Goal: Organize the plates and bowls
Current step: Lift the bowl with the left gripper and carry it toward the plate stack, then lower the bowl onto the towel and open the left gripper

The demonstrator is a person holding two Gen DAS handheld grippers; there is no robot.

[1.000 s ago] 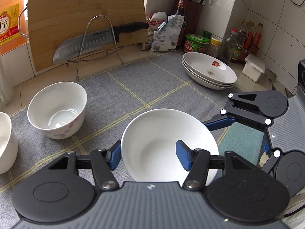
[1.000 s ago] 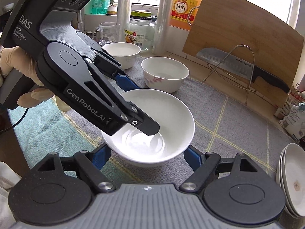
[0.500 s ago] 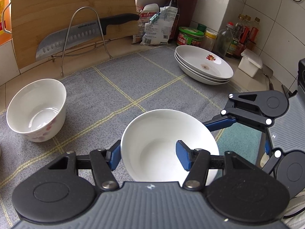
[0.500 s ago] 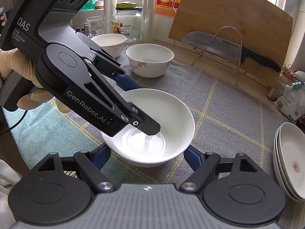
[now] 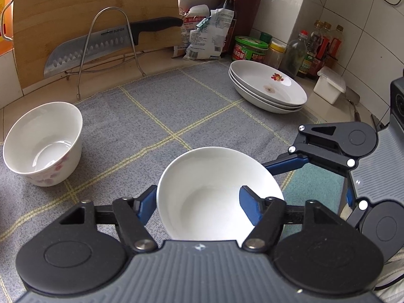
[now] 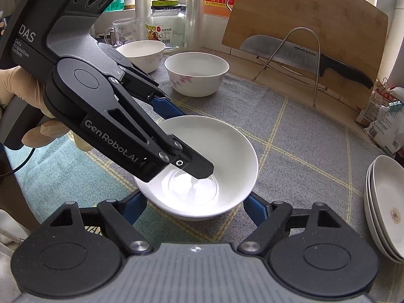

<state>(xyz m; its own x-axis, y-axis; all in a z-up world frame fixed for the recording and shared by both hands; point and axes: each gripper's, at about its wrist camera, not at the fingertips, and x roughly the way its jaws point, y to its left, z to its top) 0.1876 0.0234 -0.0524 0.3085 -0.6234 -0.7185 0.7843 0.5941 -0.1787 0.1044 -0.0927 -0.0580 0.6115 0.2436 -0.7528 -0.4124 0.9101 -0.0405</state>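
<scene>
A plain white bowl (image 5: 202, 197) (image 6: 222, 151) sits on the grey checked mat (image 5: 176, 106). My left gripper (image 5: 197, 199) (image 6: 184, 139) straddles its rim, one finger outside the wall and the other inside, clear of it. Its jaws are opening. My right gripper (image 6: 194, 203) spans the whole bowl low down with a pad against each side, and its jaws are starting to open. One of the right gripper's fingers (image 5: 285, 164) shows behind the bowl. A floral bowl (image 5: 43, 144) (image 6: 197, 75) stands further back, with another white bowl (image 6: 141, 53) beyond it. Stacked plates (image 5: 267, 85) (image 6: 386, 207) lie to the right.
A knife (image 5: 101, 43) rests on a wire rack in front of a wooden cutting board (image 5: 88, 0) at the back. Jars, bottles and bags (image 5: 250, 48) crowd the tiled corner. A glass jar (image 6: 164, 27) and a mug stand by the window. A gloved hand (image 6: 15, 88) holds the left gripper.
The background has slid slightly leftward in both views, and the third bowl has left the left wrist view. The white bowl stays between the fingers, which look about as wide as before.
</scene>
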